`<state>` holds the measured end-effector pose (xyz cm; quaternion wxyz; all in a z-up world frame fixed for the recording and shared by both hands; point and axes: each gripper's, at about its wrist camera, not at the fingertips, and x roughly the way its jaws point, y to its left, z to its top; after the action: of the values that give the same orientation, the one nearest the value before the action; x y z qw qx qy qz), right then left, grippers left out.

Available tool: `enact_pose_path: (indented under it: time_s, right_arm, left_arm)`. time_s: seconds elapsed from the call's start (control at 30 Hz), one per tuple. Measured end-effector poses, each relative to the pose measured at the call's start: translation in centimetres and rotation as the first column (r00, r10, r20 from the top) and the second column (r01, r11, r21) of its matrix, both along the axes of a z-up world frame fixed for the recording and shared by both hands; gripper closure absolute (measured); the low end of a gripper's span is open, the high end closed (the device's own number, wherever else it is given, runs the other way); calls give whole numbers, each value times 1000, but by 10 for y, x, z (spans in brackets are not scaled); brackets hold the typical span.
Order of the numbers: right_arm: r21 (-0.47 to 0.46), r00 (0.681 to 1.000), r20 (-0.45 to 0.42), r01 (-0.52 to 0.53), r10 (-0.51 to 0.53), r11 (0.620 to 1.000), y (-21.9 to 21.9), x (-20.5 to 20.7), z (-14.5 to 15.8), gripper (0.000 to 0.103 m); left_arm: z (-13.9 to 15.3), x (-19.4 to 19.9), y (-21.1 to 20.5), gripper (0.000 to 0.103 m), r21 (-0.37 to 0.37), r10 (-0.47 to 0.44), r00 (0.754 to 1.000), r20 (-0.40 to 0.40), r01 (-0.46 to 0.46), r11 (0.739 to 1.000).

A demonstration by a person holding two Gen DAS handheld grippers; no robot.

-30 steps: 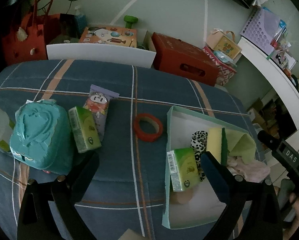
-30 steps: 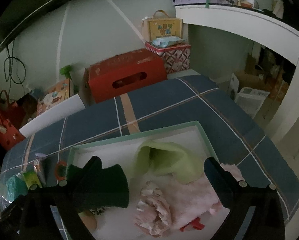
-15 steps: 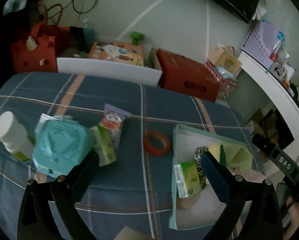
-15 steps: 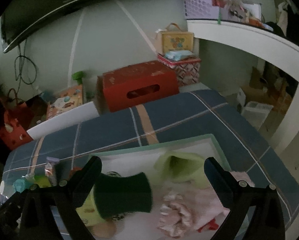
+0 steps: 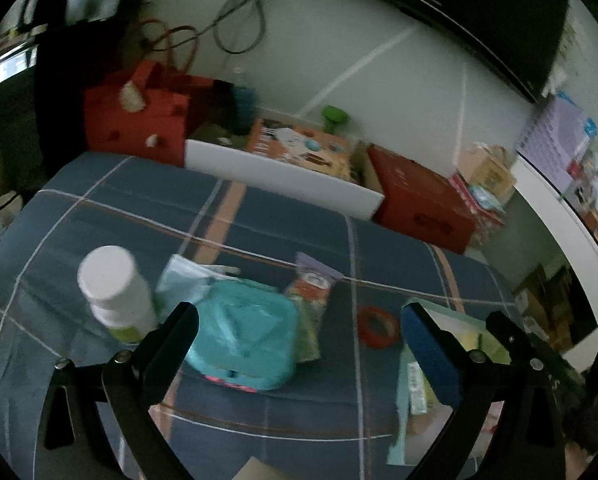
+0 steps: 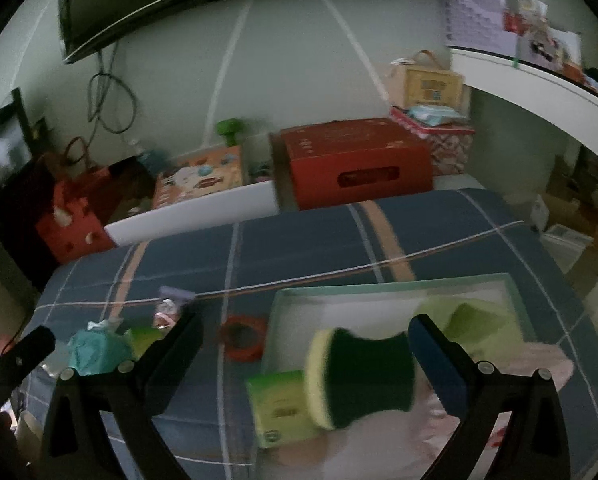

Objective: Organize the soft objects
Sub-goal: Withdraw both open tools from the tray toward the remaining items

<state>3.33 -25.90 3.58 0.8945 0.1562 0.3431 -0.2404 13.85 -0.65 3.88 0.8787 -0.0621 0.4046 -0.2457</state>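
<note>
On the blue plaid cover lies a teal wipes pack (image 5: 243, 336), with a green tissue pack (image 5: 309, 332) and a purple pouch (image 5: 311, 284) beside it. My left gripper (image 5: 299, 332) hovers open over them, holding nothing. To the right stands a pale green box (image 6: 379, 284). In it lie a green-and-yellow sponge (image 6: 363, 380), a second green tissue pack (image 6: 279, 408), a light green cloth (image 6: 471, 320) and a pink cloth (image 6: 539, 364). My right gripper (image 6: 305, 344) hangs open above the box, the sponge lying loose below its fingers.
A white bottle (image 5: 115, 292) stands left of the teal pack. A red tape ring (image 5: 377, 326) lies between the packs and the box. Behind the cover are a red carton (image 6: 355, 164), a red bag (image 5: 135, 128) and a white shelf (image 6: 539, 80).
My left gripper has pulled away from the box and swung left, so the teal pack now sits between its fingers. The right gripper has backed off over the box. Both stayed open.
</note>
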Motion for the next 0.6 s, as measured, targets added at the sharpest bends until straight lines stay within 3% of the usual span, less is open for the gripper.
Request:
enact_pose_path:
  time_s: [0.43, 0.6]
  right_arm:
    - [-20, 987, -36, -159, 158, 987, 72, 44, -11, 0]
    - [-25, 982, -58, -180, 178, 983, 88, 55, -17, 0]
  left_arm:
    - [-14, 31, 58, 2, 54, 132, 991, -17, -131, 990]
    - [-21, 40, 74, 2, 41, 146, 989, -32, -145, 989]
